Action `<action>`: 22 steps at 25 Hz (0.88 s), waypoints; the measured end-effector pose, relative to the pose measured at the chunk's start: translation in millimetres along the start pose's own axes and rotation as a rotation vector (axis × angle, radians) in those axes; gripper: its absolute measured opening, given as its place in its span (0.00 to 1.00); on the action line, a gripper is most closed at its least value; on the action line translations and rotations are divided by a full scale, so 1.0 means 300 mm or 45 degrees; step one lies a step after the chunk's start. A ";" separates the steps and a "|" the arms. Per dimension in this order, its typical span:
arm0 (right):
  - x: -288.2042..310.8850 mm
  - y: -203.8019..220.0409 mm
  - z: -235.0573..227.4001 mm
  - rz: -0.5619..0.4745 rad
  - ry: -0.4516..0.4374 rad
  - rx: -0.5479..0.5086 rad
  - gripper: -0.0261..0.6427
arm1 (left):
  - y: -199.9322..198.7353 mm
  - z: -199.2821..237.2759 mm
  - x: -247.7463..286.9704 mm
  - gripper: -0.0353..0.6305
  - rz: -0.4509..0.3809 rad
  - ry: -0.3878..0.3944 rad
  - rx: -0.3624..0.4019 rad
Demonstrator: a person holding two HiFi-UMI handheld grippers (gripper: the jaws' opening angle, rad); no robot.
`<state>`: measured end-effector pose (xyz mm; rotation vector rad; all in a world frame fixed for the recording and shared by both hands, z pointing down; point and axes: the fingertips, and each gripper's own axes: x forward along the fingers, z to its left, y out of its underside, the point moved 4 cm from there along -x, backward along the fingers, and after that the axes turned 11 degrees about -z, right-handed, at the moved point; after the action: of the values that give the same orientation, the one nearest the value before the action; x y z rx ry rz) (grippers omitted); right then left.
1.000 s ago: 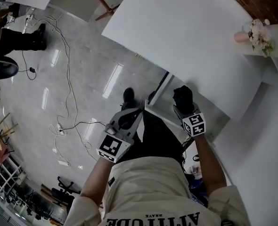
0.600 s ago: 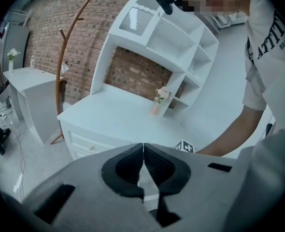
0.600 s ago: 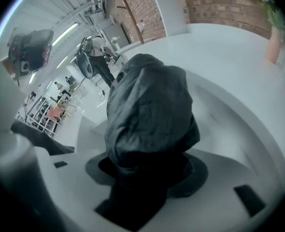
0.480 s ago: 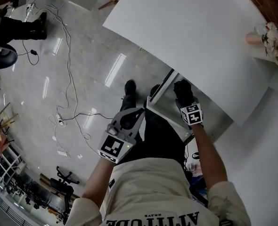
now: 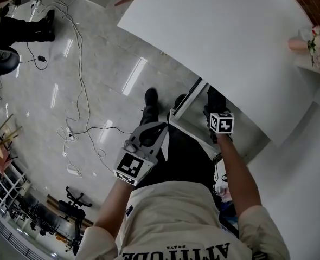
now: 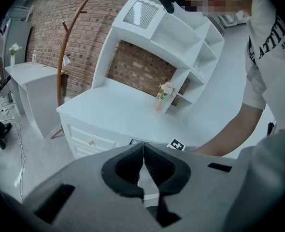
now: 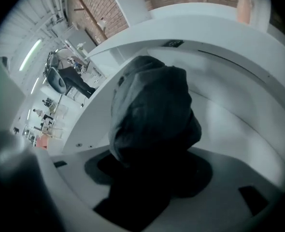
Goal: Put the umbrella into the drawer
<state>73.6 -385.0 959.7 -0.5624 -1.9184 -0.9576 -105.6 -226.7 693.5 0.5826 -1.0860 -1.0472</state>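
Note:
The dark folded umbrella [image 7: 152,110] fills the right gripper view, and my right gripper [image 7: 147,178] is shut on it. In the head view the umbrella [image 5: 215,98] sits partly under the desk top's edge, over the open white drawer [image 5: 241,137]. The right gripper [image 5: 216,108] is just behind it, above the drawer. The drawer's pale inner wall [image 7: 239,110] curves around the umbrella. My left gripper [image 5: 159,128] hangs to the left of the drawer's front panel. Its jaws meet with nothing between them [image 6: 143,153].
A white desk top [image 5: 225,31] overhangs the drawer, with a pink flower vase [image 5: 317,42] at its far right. Shelving [image 6: 181,37] rises behind the desk and a wooden coat stand [image 6: 65,57] stands at its left. Cables [image 5: 78,91] lie on the glossy floor. My shoes [image 5: 151,99] stand by the drawer front.
My right gripper has carried the umbrella forward, further under the desk edge and over the drawer. The left gripper has hardly shifted.

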 end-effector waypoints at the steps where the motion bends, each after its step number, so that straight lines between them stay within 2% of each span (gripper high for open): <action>1: 0.001 -0.002 0.002 -0.011 -0.007 0.026 0.42 | -0.001 0.000 -0.002 0.09 0.000 -0.002 -0.001; 8: -0.045 -0.016 0.019 -0.049 -0.026 0.041 0.44 | -0.023 -0.007 -0.022 0.09 -0.015 -0.003 0.022; 22: -0.281 -0.072 0.102 -0.289 -0.088 0.001 0.44 | -0.067 -0.025 -0.102 0.09 -0.088 -0.026 0.068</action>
<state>84.9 -374.0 868.6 -0.3868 -2.0768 -1.0921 -109.6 -208.3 661.1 0.6575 -1.1211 -1.0887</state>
